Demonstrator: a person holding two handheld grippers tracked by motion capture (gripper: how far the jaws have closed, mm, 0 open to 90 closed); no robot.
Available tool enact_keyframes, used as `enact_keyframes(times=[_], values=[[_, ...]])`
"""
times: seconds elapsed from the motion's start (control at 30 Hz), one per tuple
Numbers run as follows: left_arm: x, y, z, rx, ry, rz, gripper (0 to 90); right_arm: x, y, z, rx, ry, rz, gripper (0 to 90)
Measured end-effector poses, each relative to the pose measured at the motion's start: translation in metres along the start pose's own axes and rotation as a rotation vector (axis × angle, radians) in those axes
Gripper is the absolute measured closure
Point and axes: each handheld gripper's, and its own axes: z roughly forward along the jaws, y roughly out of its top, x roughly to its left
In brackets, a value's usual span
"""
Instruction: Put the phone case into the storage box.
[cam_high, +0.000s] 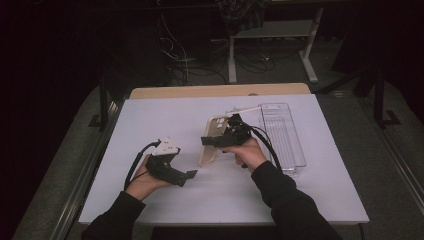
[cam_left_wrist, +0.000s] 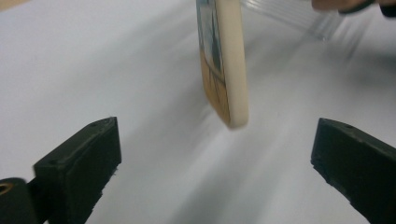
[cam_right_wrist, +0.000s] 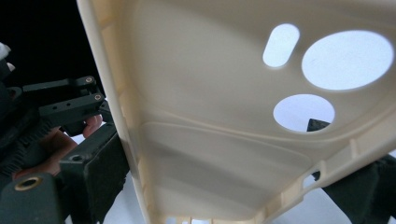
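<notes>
Cream phone case (cam_high: 209, 142), smooth moulded plastic, round camera cutouts, clamped in right hand-held gripper (cam_high: 220, 140), left hand-held gripper (cam_high: 186, 176) wide, empty

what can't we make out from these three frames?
- Phone case: the print on its back is blurred and seen nearly edge-on in the left gripper view.
- Right hand-held gripper: in the high view its own body hides how the pads sit on the case.
- Clear plastic tray: cut off by the top edge and smeared in the left gripper view.
</notes>
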Motion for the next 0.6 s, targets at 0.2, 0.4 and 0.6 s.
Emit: enact_keyframes(times=[0.2,0.4,0.6], values=[[0.006,-0.013,-0.007,0.004,-0.012,0.009,0.0,-0.001,0.002,-0.004,-0.006,-0.006,0.006,8.8],[0.01,-0.029,-0.016,0.003,-0.037,0.018,0.0,-0.001,0.002,-0.005,0.002,-0.016,0.008,8.9],[0.015,-0.045,-0.022,0.025,-0.035,-0.013,0.0,-0.001,0.002,-0.003,0.038,-0.038,-0.005,8.9]])
